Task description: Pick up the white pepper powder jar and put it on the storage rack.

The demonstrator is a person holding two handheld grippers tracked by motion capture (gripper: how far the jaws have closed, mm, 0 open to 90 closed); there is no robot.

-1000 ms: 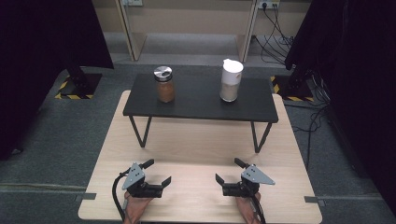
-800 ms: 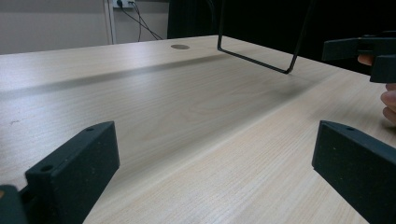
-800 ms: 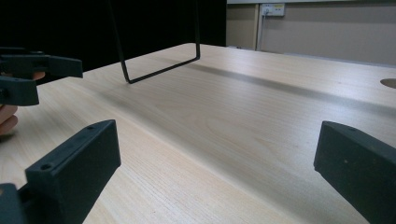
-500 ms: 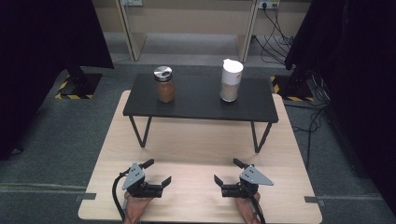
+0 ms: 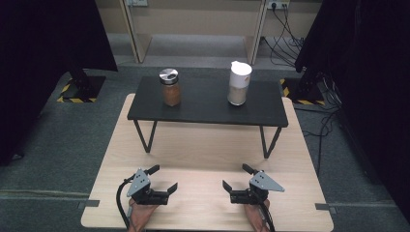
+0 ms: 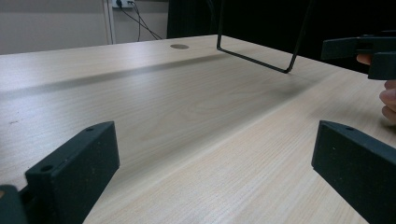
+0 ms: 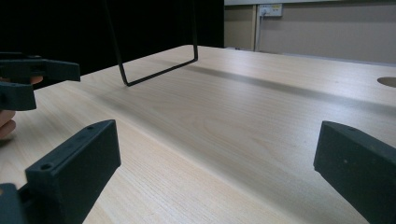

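Nearest, at the bottom of the high view, the left tongs (image 5: 163,178) and the right tongs (image 5: 235,176) lay low on the pale wooden worktop (image 5: 203,159), each with its jaws spread wide and grasping nothing. They faced each other across a bare strip of wood, well apart. The hands behind them were cut off by the lower edge of the frame, so little of them could be made out. In the left gripper view the two black jaws stood far apart at the lower corners, and the other tongs (image 6: 369,51) showed at the right edge, cut off, with fingertips (image 6: 388,100) beside them. The right gripper view mirrored this, with the opposite tongs (image 7: 28,77) at the left edge.

Farther up the high view, in the middle of the frame, stood a small black table (image 5: 208,104) on thin wire legs, resting on the worktop. On its left part stood a jar (image 5: 170,87) with a silver lid and brown contents; on its right part stood a white-topped container (image 5: 239,83) holding something pale. What either held was too small to tell. Both stood upright, well apart from each other and far from both tongs.

Against the earlier frames nothing had visibly moved: tongs, jar and container kept their places.
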